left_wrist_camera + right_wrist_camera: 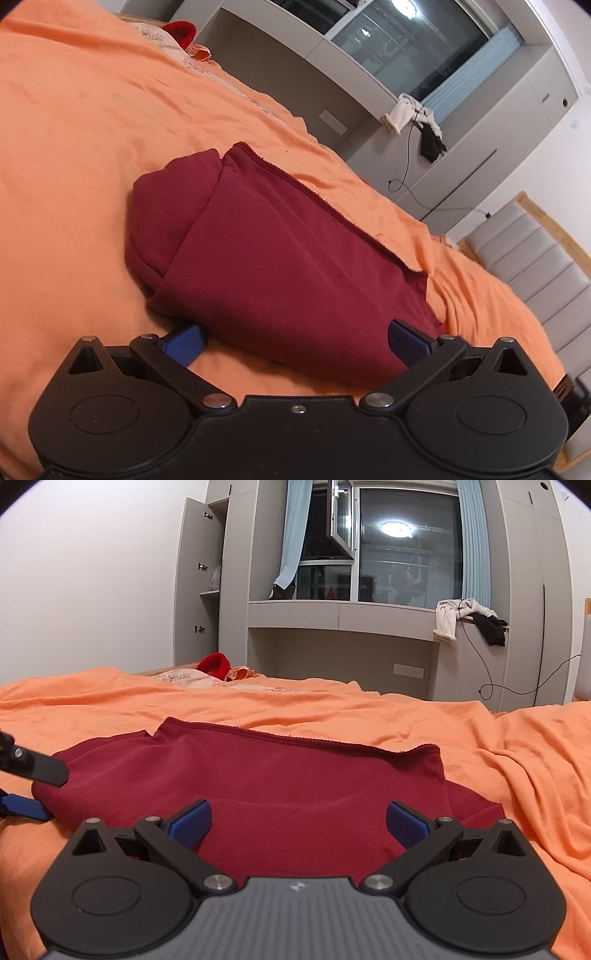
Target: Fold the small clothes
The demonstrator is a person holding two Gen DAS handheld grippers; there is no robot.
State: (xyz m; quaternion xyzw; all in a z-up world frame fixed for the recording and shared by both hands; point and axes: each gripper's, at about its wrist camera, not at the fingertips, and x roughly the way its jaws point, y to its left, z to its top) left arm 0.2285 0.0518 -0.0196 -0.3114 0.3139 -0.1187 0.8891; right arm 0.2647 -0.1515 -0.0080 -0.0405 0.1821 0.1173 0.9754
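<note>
A dark red garment [280,258] lies folded on the orange bedspread [81,155]. My left gripper [295,339] is open at its near edge, with the blue fingertips [186,341] spread wide on either side of the cloth. In the right wrist view the same garment [258,782] lies flat with a hemmed far edge. My right gripper [299,821] is open just above its near edge, holding nothing. The left gripper's fingers [27,808] show at the garment's left side.
A red item [214,664] and pale bedding [177,675] lie at the far side of the bed. A grey window unit [343,616] with clothes draped on it [469,620] and a hanging cable stands beyond. A padded headboard [532,258] is at the right.
</note>
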